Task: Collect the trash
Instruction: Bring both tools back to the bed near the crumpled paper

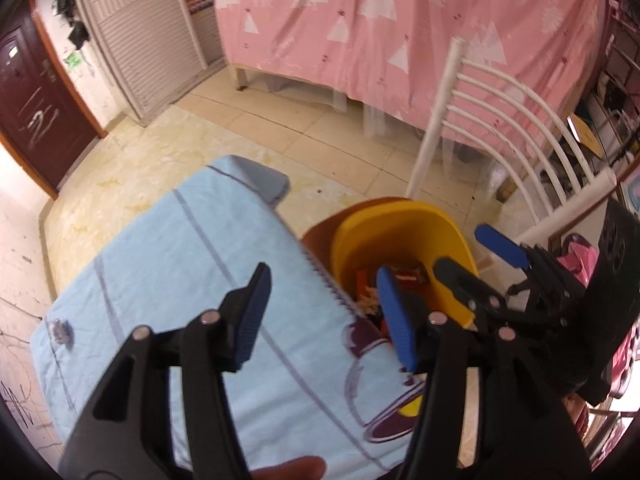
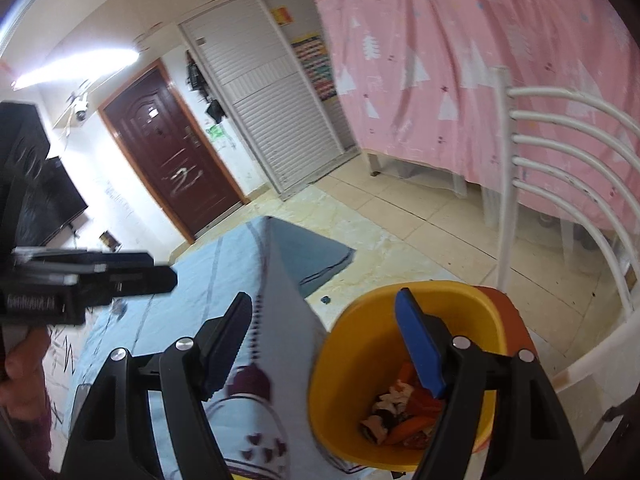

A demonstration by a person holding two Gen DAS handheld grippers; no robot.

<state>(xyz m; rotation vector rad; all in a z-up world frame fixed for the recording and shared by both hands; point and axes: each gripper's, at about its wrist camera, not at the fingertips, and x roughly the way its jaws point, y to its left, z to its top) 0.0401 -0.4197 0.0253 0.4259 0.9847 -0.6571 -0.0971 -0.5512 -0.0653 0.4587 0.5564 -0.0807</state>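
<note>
Both grippers stand open with nothing between their pads: our left gripper [image 1: 324, 312] hangs over the blue tablecloth [image 1: 168, 264], our right gripper [image 2: 328, 344] at the rim of the yellow bin [image 2: 360, 356]. We see the trash [image 2: 400, 412] lying in the bin's bottom, beside the table edge.

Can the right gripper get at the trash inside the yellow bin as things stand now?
Probably yes. The right gripper is open and empty above the yellow bin, whose mouth is uncovered, and the trash lies in plain view at the bottom.
</note>
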